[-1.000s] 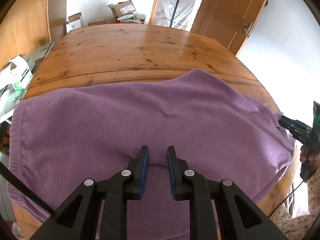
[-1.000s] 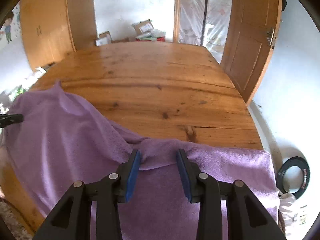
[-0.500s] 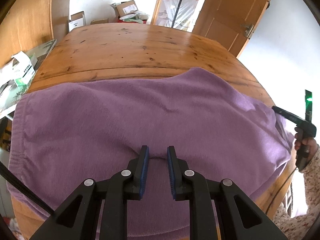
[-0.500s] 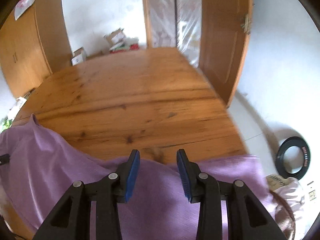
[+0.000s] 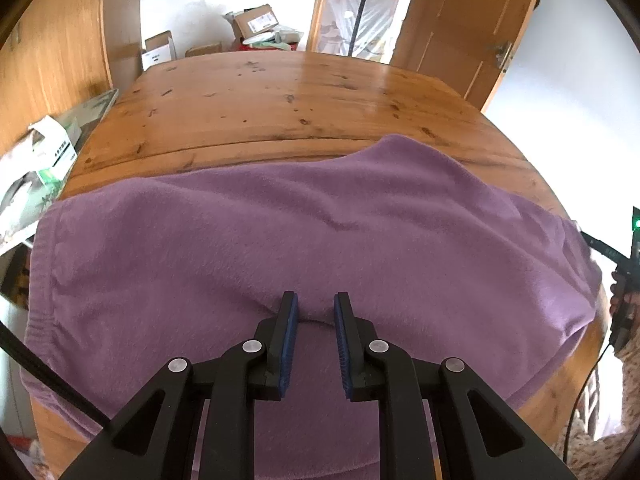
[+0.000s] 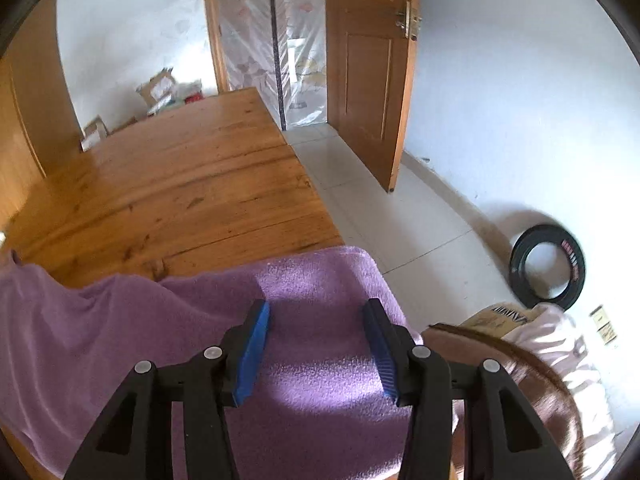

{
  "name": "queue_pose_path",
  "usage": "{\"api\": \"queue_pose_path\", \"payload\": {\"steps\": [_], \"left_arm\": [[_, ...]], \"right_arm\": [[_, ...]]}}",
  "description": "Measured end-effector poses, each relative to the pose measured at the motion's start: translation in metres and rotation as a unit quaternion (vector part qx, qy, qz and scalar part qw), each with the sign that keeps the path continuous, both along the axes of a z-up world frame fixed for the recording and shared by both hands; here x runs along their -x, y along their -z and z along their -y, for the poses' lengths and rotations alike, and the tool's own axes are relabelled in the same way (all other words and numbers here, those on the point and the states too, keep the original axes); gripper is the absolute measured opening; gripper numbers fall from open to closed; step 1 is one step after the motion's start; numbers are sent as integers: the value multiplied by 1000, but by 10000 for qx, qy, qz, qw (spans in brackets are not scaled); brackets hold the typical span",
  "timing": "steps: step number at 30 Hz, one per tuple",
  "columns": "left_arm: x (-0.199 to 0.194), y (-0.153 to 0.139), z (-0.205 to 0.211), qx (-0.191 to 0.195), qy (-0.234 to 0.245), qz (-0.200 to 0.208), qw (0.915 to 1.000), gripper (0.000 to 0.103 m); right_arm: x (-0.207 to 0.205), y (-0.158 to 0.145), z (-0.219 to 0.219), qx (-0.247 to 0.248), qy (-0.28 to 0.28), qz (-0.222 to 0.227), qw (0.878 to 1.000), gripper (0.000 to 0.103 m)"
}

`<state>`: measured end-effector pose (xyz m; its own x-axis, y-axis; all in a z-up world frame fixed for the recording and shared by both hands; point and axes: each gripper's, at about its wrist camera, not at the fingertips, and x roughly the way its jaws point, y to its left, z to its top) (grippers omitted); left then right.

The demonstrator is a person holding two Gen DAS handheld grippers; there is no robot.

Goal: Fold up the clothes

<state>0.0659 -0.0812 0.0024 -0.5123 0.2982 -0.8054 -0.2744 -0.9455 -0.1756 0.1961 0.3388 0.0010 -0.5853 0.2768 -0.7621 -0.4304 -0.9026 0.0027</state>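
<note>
A purple fleece garment (image 5: 320, 232) lies spread over the near part of the wooden table (image 5: 280, 96), folded over itself. My left gripper (image 5: 316, 308) sits at the fold's near edge, its jaws narrowly apart and pinching a puckered bit of that edge. In the right wrist view the same garment (image 6: 120, 340) drapes over the table's right corner. My right gripper (image 6: 316, 320) hovers above it, wide open with nothing between the blue pads (image 6: 254, 348). From the left wrist view, a person's hand (image 5: 620, 292) holds that gripper at the far right.
The far half of the table (image 6: 180, 184) is bare wood. Cardboard boxes (image 5: 256, 22) stand behind it and a white carton (image 5: 52, 144) to its left. On the tiled floor to the right are an open wooden door (image 6: 372, 80), a black ring (image 6: 548, 268) and a pale bag (image 6: 560, 340).
My right gripper has opened wider and swung right toward the table corner, leaving the cloth edge it hovered over. The garment settled lower. My left gripper stayed put.
</note>
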Motion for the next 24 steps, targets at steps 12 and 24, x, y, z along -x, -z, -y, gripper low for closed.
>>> {"api": "queue_pose_path", "payload": {"steps": [12, 24], "left_arm": [[2, 3, 8, -314, -124, 24, 9994, 19], [-6, 1, 4, -134, -133, -51, 9998, 19]], "right_arm": [[-7, 0, -4, -334, 161, -10, 9993, 3], [-16, -27, 36, -328, -528, -498, 9968, 16]]}}
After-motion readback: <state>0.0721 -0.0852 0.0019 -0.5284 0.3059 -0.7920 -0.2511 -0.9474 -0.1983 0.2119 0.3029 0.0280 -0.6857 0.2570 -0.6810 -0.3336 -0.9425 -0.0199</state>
